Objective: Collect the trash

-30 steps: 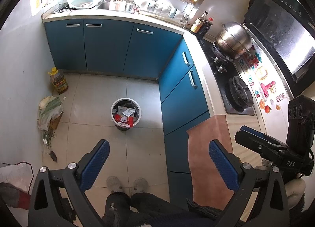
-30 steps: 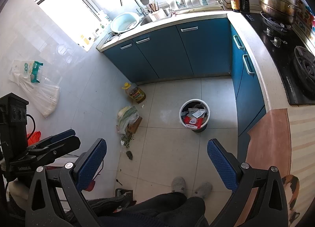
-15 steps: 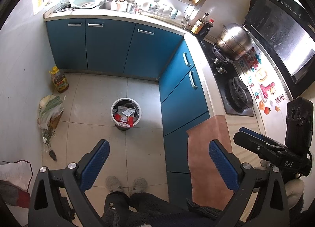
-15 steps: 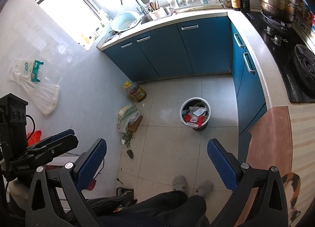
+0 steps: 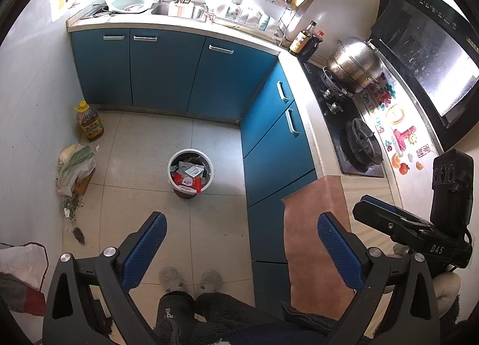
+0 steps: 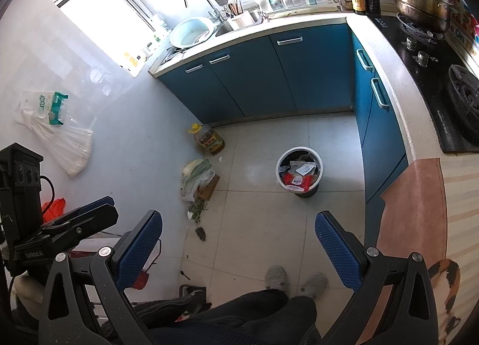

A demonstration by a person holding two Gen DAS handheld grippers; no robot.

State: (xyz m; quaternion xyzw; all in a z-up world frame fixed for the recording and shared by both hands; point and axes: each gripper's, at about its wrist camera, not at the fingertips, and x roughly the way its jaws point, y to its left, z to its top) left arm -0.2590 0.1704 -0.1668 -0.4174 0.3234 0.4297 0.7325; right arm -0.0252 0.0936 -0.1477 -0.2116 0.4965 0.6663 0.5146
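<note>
A round white trash bin (image 5: 190,172) (image 6: 300,169) stands on the tiled kitchen floor, filled with red and white wrappers. By the left wall lies a plastic bag of green scraps on a cardboard piece (image 5: 73,169) (image 6: 199,178), with loose leafy bits and a dark lump (image 6: 200,232) below it. My left gripper (image 5: 239,243) is open and held high above the floor, nothing between its blue pads. My right gripper (image 6: 239,243) is open too, equally high and empty. Each gripper appears at the edge of the other's view.
Blue cabinets (image 5: 167,72) line the back and right sides. A cooking oil bottle (image 5: 89,120) stands in the corner. A counter with a stove (image 5: 359,141) and a brown mat (image 5: 317,225) is on the right. The person's legs and slippers (image 5: 188,279) are below.
Both views have shifted only slightly; the grippers stay open and empty, and the bin and floor scraps have not moved.
</note>
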